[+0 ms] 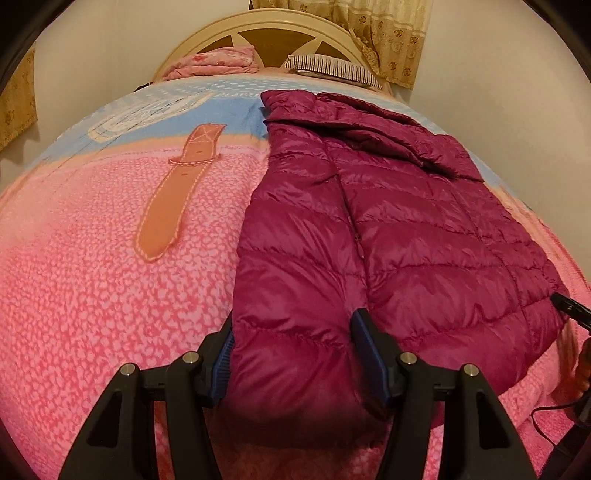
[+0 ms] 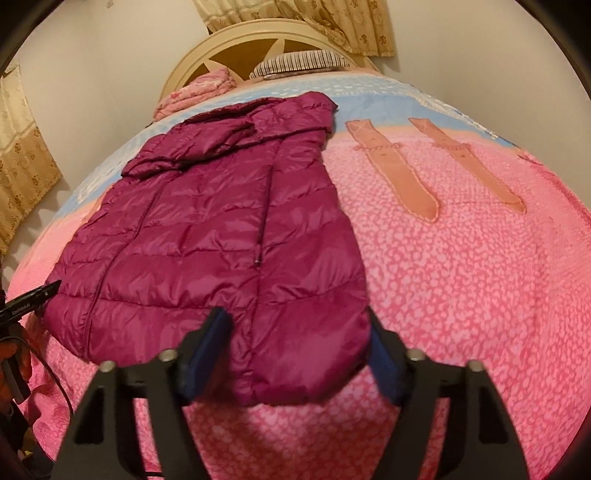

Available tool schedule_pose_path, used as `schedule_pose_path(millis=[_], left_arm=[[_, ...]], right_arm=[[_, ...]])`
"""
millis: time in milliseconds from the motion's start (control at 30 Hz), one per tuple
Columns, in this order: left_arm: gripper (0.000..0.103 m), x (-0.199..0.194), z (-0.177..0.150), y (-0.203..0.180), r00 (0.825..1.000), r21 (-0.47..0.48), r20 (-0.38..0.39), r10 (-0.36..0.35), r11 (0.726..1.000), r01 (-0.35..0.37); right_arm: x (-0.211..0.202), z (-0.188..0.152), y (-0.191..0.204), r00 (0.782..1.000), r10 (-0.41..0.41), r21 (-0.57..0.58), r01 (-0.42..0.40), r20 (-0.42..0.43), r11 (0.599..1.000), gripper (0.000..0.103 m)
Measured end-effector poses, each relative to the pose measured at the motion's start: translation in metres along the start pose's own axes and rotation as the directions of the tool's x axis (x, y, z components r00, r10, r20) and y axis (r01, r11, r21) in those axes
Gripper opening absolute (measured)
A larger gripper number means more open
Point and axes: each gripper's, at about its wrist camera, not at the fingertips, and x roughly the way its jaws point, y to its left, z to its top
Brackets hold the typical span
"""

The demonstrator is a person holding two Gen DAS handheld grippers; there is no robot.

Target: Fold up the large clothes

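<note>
A magenta quilted down jacket (image 1: 388,229) lies flat on the pink bedspread (image 1: 92,295), folded lengthwise, hood end toward the headboard. My left gripper (image 1: 291,339) is open, its fingers straddling the jacket's near left hem corner. In the right wrist view the jacket (image 2: 207,229) lies left of centre; my right gripper (image 2: 295,336) is open, its fingers either side of the near right hem corner. The tip of the other gripper shows at the edge of each view: right one (image 1: 569,308), left one (image 2: 29,301).
The bedspread (image 2: 461,277) has orange strap shapes (image 1: 177,192) and a blue band toward the head. A striped pillow (image 1: 332,68) and folded pink bedding (image 1: 218,62) lie by the cream headboard (image 1: 266,29). Curtains (image 1: 384,33) hang behind. A black cable (image 2: 55,373) runs at the near left.
</note>
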Motion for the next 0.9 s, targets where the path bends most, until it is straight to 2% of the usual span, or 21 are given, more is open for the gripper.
schedule_pose_path(millis=[33,67,100,133,200,333,467,600,733,767,833,900], left_arm=[[0.056,-0.001,-0.001,0.0,1.0,0.001,0.004,0.001,1.0,-0.001],[0.049,-0.002,-0.002,0.0,1.0,0.003,0.01,0.009,1.0,-0.009],[0.039,-0.005,-0.003,-0.001,1.0,0.008,0.02,0.01,1.0,-0.01],[0.033,-0.01,-0.005,-0.003,0.999,0.022,0.034,0.022,0.999,-0.023],[0.01,-0.018,-0.006,-0.006,0.998,0.048,0.055,0.025,0.998,-0.028],[0.005,-0.039,-0.01,-0.015,0.995,0.087,0.093,0.024,0.996,-0.032],[0.004,-0.081,-0.007,-0.018,0.986,0.078,0.155,-0.058,0.996,0.046],[0.004,-0.142,0.001,-0.024,0.965,0.115,0.229,-0.13,0.988,0.106],[0.004,-0.214,0.011,-0.026,0.926,0.114,0.304,-0.223,0.974,0.196],[0.004,-0.232,0.012,-0.029,0.914,0.135,0.332,-0.235,0.97,0.2],[0.004,-0.254,0.015,-0.037,0.904,0.183,0.381,-0.195,0.974,0.133],[0.004,-0.255,0.021,-0.037,0.9,0.208,0.397,-0.179,0.973,0.102]], right_arm=[[0.0,0.0,0.0,1.0,0.004,0.006,-0.004,0.004,1.0,0.063],[0.001,-0.001,-0.001,1.0,0.014,0.013,-0.014,0.008,1.0,0.052],[0.0,-0.001,-0.001,0.999,0.032,0.023,-0.033,0.01,0.999,0.038],[0.0,0.0,-0.002,0.998,0.059,0.035,-0.059,0.007,0.998,0.032],[-0.001,-0.001,-0.002,0.994,0.111,0.06,-0.111,0.003,0.992,0.022],[-0.009,-0.005,0.005,0.991,0.136,0.048,-0.136,0.014,0.99,0.018],[-0.036,-0.005,0.006,0.985,0.16,0.048,-0.163,0.065,0.985,0.017],[-0.078,0.002,0.008,0.971,0.197,0.024,-0.202,0.134,0.979,0.016],[-0.142,0.01,0.017,0.94,0.252,-0.012,-0.256,0.23,0.967,0.015],[-0.16,0.014,0.019,0.93,0.256,-0.034,-0.257,0.262,0.966,0.015],[-0.187,0.019,0.028,0.91,0.263,-0.073,-0.253,0.321,0.965,0.015],[-0.21,0.028,0.033,0.885,0.272,-0.107,-0.25,0.378,0.962,0.014]])
